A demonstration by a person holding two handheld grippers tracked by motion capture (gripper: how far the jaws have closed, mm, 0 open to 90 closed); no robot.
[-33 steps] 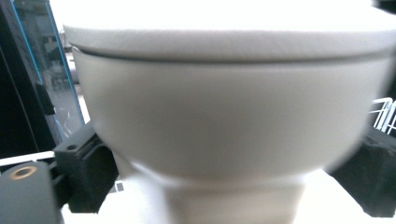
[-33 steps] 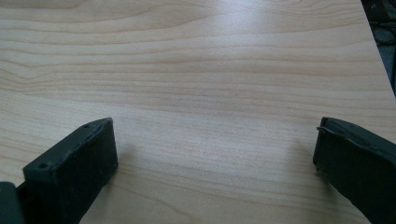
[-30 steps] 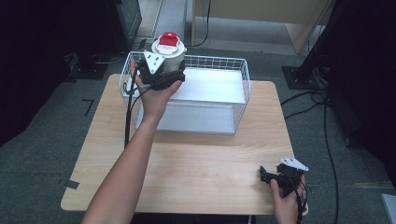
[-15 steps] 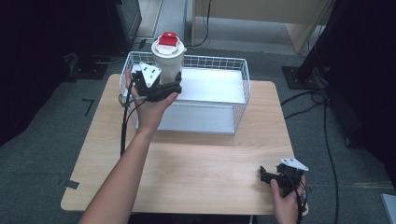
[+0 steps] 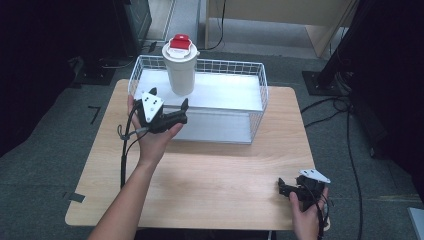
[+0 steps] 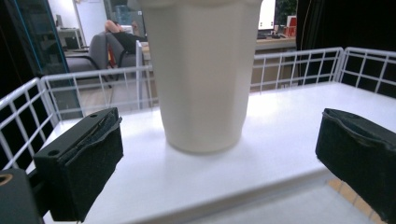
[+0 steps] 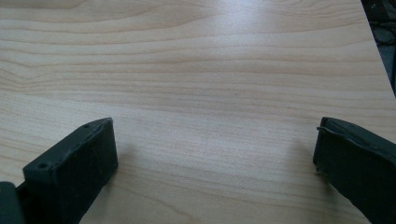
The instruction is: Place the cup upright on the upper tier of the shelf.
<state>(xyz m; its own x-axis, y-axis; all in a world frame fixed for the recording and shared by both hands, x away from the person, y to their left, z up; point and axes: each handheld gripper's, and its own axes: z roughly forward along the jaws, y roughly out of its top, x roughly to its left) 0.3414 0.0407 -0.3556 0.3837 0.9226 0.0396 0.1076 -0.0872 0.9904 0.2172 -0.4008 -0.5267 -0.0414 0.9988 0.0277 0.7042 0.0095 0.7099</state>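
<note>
A white cup (image 5: 180,67) with a red piece on its lid stands upright at the back left of a white wire basket (image 5: 262,92), on the basket's white floor. My left gripper (image 5: 170,99) is open and hangs just in front of the basket's left front corner, apart from the cup. In the left gripper view the cup (image 6: 201,74) rises ahead, between and beyond the wide-spread jaws of the left gripper (image 6: 219,156). My right gripper (image 5: 283,187) rests near the table's front right corner. It is open over bare wood, with nothing between the jaws of the right gripper (image 7: 215,154).
The basket sits at the back of the wooden table (image 5: 210,180), and its wire walls (image 6: 299,65) ring the white floor. Cables and dark stands lie on the floor around the table. A cable trails from the left gripper along the forearm.
The left gripper, which stood at the cup a second ago, has drawn back toward the person and to the left. The cup stays standing in the basket. The right gripper has not moved.
</note>
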